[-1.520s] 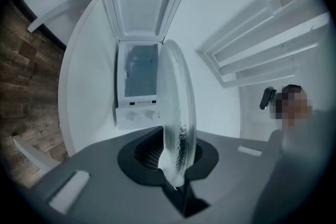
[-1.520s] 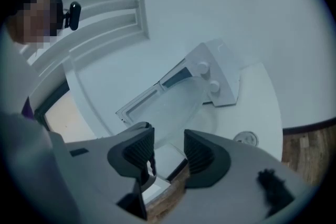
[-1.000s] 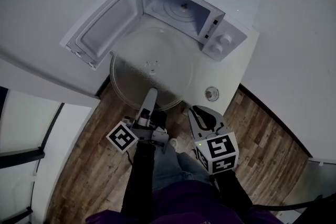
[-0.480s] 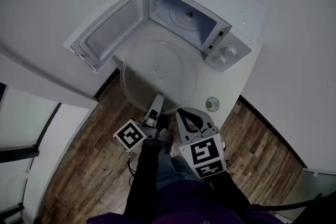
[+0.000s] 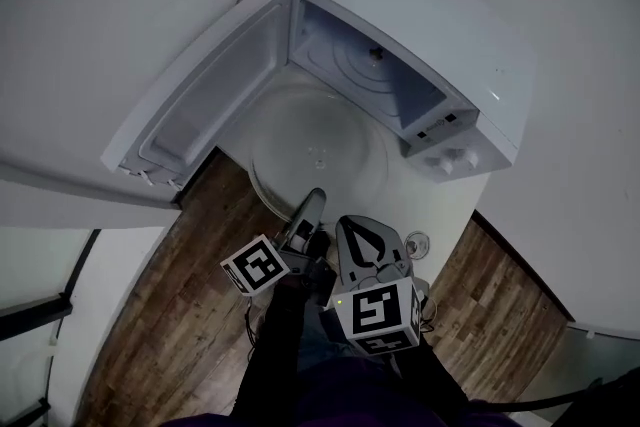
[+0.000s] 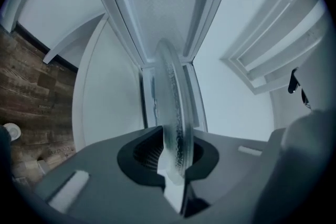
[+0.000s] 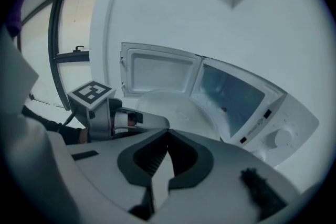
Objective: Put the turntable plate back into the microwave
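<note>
The round glass turntable plate (image 5: 320, 150) is held flat over the white counter, just in front of the open microwave (image 5: 400, 25). My left gripper (image 5: 313, 199) is shut on the plate's near rim. In the left gripper view the plate (image 6: 173, 97) runs edge-on between the pads of that gripper (image 6: 176, 162), with the open door (image 6: 163, 2) beyond. My right gripper (image 5: 348, 223) sits close beside the left one, shut and empty. The right gripper view shows its jaws (image 7: 167, 136) closed on nothing, with the plate (image 7: 176, 107) and the oven cavity (image 7: 231, 94) ahead.
The microwave door (image 5: 200, 105) swings out to the left. Two control knobs (image 5: 455, 158) sit on the right of the cavity. A small round metal thing (image 5: 415, 242) lies on the counter's near right corner. Wooden floor (image 5: 150, 335) lies below.
The left gripper has carried the plate nearer to the microwave opening. The right gripper has shut and slid left, close beside the left one.
</note>
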